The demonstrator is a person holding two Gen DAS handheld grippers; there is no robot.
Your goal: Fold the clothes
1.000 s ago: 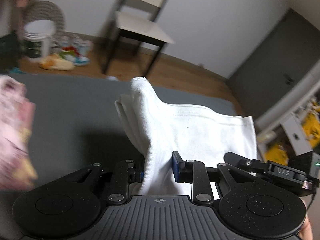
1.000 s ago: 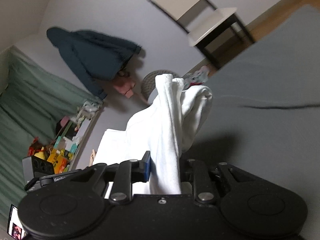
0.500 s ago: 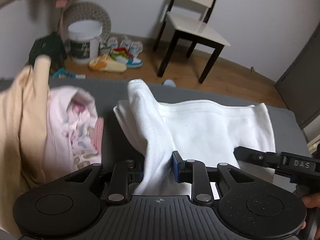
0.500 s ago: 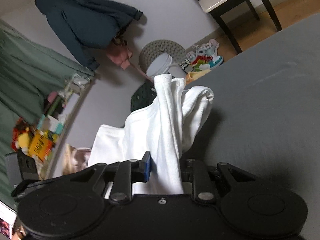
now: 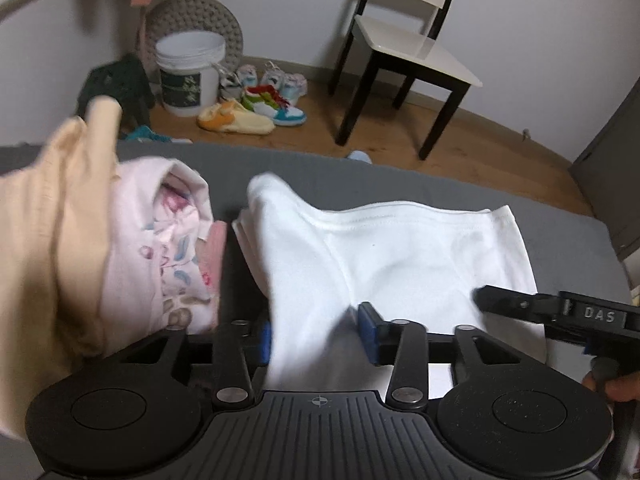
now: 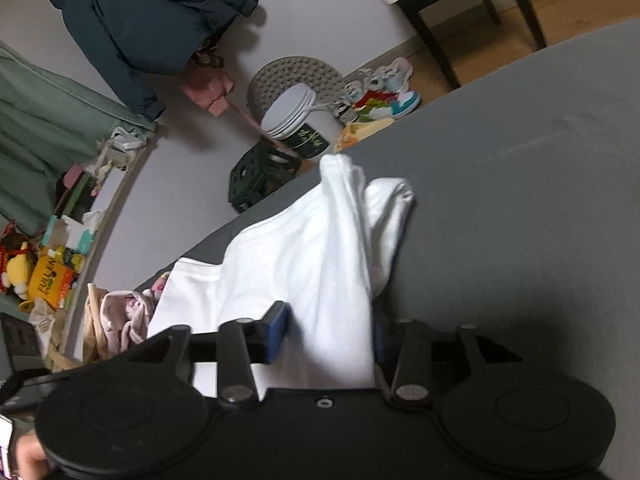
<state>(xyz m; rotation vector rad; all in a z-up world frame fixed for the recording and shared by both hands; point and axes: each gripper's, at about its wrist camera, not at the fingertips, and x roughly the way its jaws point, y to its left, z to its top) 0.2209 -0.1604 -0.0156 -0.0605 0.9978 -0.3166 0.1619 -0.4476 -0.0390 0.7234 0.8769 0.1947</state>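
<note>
I have the white garment (image 5: 400, 248) lying on the grey surface (image 6: 520, 168) part-folded, my left gripper (image 5: 316, 336) and right gripper (image 6: 328, 332) each pinching a bunched edge, while the pink and peach clothes (image 5: 120, 248) at nine o'clock look unfolded.

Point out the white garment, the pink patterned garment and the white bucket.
white garment (image 5: 420, 252): left wrist view, flat middle panel.
pink patterned garment (image 5: 176, 256): left wrist view, printed part.
white bucket (image 5: 188, 80): left wrist view, side wall.
</note>
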